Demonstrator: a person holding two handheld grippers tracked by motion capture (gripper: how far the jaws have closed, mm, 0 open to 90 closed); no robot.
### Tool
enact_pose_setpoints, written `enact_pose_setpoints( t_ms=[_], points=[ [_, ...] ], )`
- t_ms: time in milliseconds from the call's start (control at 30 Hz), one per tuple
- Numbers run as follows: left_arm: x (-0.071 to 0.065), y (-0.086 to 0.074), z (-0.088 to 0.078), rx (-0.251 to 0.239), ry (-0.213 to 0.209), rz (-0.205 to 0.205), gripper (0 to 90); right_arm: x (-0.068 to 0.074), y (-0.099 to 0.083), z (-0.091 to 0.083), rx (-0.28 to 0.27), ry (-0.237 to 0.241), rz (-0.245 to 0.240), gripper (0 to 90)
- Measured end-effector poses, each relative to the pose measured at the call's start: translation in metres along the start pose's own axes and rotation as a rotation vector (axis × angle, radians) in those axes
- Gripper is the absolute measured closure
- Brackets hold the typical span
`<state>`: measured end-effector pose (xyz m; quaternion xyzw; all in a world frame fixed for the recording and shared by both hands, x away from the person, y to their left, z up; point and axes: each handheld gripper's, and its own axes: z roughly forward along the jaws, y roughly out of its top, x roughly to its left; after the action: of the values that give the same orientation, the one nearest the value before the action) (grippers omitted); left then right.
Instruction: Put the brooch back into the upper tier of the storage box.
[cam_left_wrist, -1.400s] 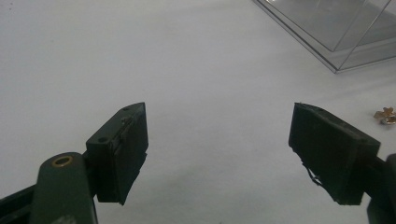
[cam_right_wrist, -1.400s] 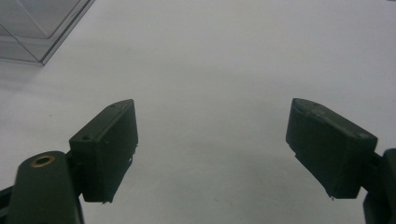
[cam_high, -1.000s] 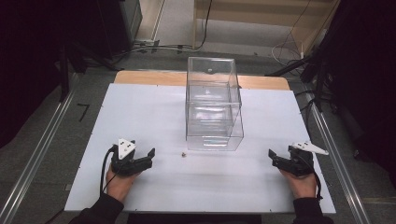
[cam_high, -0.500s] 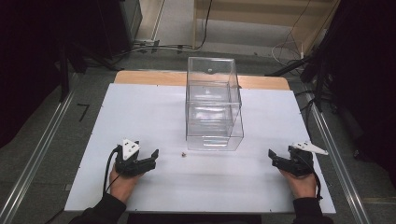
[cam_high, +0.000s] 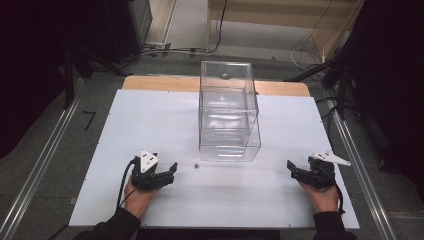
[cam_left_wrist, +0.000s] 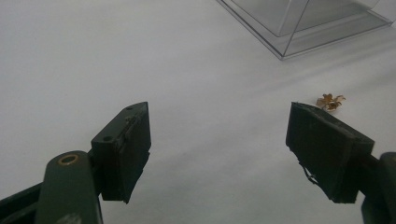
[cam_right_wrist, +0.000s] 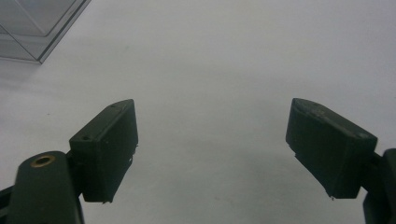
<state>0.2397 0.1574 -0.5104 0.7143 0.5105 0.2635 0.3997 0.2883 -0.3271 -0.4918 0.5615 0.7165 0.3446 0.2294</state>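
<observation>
Left gripper (cam_high: 172, 169): it is resting low over the near-left part of the white table (cam_high: 150, 115), and its jaws are standing wide apart with nothing between them. It is pointing right and a little far, toward the small brown scrap, which suggests it is lining up to pick that scrap.

Right gripper (cam_high: 292, 170): it is sitting at the near-right of the table, well apart from the scrap. Its jaws are also gaping wide and holding nothing. It seems to be waiting while the left one works.

Small brown scrap (cam_left_wrist: 329, 101): it is lying on the bare table just beyond the tip of the left gripper's right-hand jaw in the left gripper view, outside the gap rather than between the jaws. In the high view it (cam_high: 197, 165) is showing near the near-left corner of the clear box, between that box and the left gripper.

Look of the scrap: it is appearing as a tiny, crumpled, golden-brown bit with ragged points, like a dried flower or leaf fragment; what exactly it is I cannot tell.

Clear plastic box (cam_high: 229, 112): it is standing upright at the middle of the table and looks to be made of stacked see-through tiers. It is probably placed there as the container within easy reach of both hands.
</observation>
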Motion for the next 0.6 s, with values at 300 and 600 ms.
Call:
enact_pose_setpoints(
  t_ms=[300, 600],
  points=[
    [-0.008, 0.0, 0.004, 0.005, -0.022, 0.005, 23.3, 0.0, 0.0, 0.0, 0.004, 0.002, -0.002, 15.0],
    [-0.014, 0.001, 0.008, 0.005, -0.041, 0.009, 25.4, 0.0, 0.0, 0.0, 0.002, -0.005, 0.005, 15.0]
  ],
)
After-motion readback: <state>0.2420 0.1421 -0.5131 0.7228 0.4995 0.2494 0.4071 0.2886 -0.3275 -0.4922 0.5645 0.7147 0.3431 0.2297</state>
